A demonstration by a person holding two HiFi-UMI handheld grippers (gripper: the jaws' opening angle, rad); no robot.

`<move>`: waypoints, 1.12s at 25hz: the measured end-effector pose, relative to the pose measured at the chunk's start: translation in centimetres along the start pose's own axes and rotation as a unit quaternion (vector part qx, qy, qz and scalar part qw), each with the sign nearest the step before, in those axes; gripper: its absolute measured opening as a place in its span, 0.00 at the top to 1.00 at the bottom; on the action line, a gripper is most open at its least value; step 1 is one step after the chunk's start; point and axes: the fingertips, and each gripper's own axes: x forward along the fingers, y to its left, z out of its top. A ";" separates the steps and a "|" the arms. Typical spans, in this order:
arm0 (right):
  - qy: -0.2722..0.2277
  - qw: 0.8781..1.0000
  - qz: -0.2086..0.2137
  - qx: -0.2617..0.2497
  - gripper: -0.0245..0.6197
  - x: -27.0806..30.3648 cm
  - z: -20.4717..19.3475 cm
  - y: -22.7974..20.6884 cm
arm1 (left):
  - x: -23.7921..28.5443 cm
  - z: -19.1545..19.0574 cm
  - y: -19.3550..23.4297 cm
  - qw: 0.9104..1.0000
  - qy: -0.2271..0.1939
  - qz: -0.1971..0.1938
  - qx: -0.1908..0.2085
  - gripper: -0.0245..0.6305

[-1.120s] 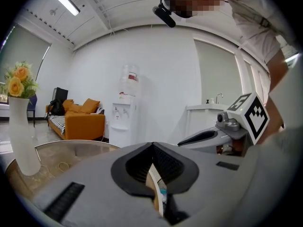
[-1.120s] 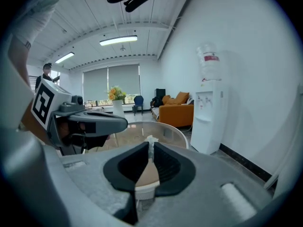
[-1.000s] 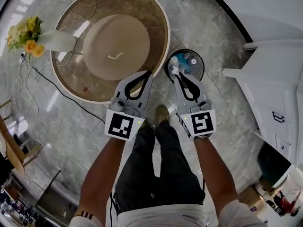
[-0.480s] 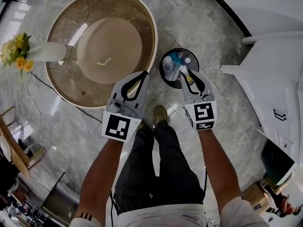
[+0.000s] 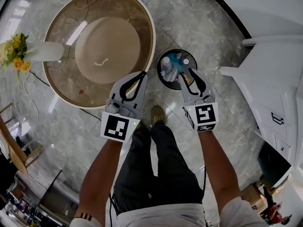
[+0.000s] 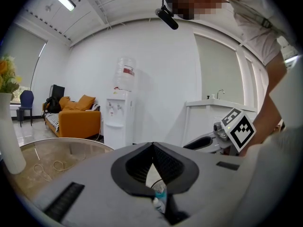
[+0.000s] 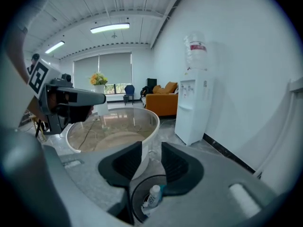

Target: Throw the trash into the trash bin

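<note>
Floor (image 5: 208, 27): glossy grey marble; white cabinets (image 5: 272, 79) along one side
Desk (image 5: 152, 32): round, glass-topped, white-rimmed; yellow flowers (image 5: 14, 51) by its rim
Trash bin (image 5: 176, 51): dark, round; on the floor just beside the desk
Trash (image 5: 166, 65): bottle and scraps lying inside the bin
Right tool (image 5: 189, 74): above the bin; jaws have just been opening, nothing between them
Left tool (image 5: 141, 74): over the desk's rim; clenched, empty

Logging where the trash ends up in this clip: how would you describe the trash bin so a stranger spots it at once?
Find the big round glass table. Just off its edge, toward the white cabinets, a small round black bin stands on the floor. It is the only dark container there, and it has white-capped bottles inside.
</note>
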 end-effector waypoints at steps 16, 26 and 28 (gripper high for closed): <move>-0.130 0.986 0.098 -0.035 0.96 -0.1 9.1 7.3 | -2.7 1.0 2.4 0.999 -0.019 0.046 -0.007 0.96; -0.122 0.966 0.220 -0.058 0.96 3.4 11.5 16.9 | -6.2 -0.2 6.5 0.995 -0.015 0.094 -0.021 0.96; -0.112 0.962 0.239 -0.070 0.96 4.5 11.3 18.6 | -6.9 -0.9 7.6 0.994 -0.010 0.104 -0.020 0.96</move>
